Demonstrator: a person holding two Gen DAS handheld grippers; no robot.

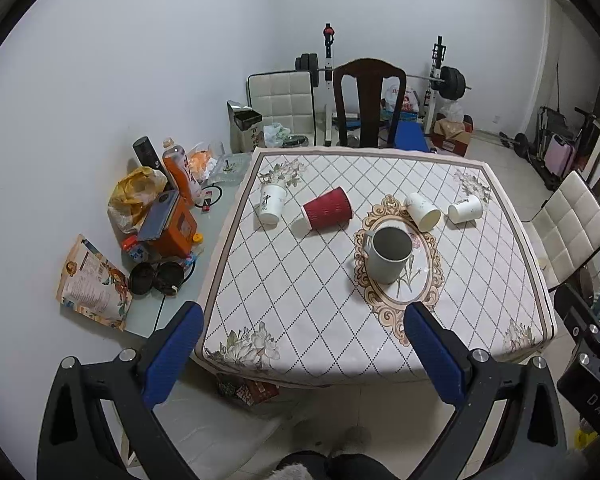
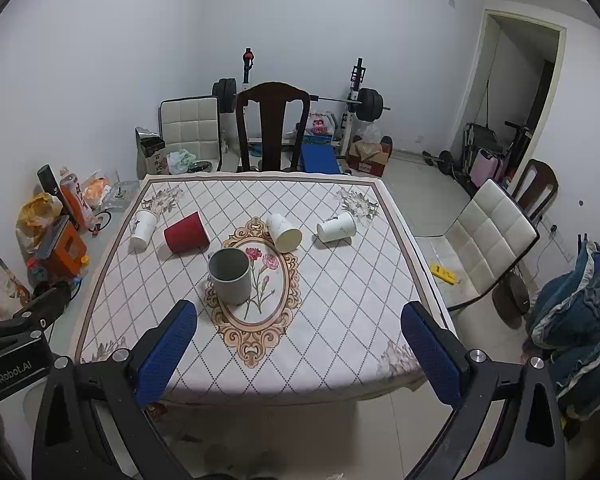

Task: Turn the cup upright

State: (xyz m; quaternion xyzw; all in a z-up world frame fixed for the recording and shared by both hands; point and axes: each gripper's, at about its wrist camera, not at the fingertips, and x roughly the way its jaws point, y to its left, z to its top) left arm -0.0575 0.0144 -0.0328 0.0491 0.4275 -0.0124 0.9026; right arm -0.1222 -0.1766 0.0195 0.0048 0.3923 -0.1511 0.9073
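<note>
Hanging short of the table's (image 2: 340,352) near edge, the left gripper (image 1: 304,356) and right gripper (image 2: 300,354) both stand spread wide and pinch nothing. A grey mug (image 2: 230,277) stands upright on the cloth's oval medallion (image 2: 256,336), mouth up, while four paper cups lie tipped around it: a red cup (image 2: 186,232) at ten o'clock from the mug, a white cup (image 2: 143,229) farther out at nine to ten, a second white cup (image 2: 284,232) at one o'clock, a third (image 2: 336,227) at two. A dark chair (image 2: 274,128) stands at twelve behind the table.
</note>
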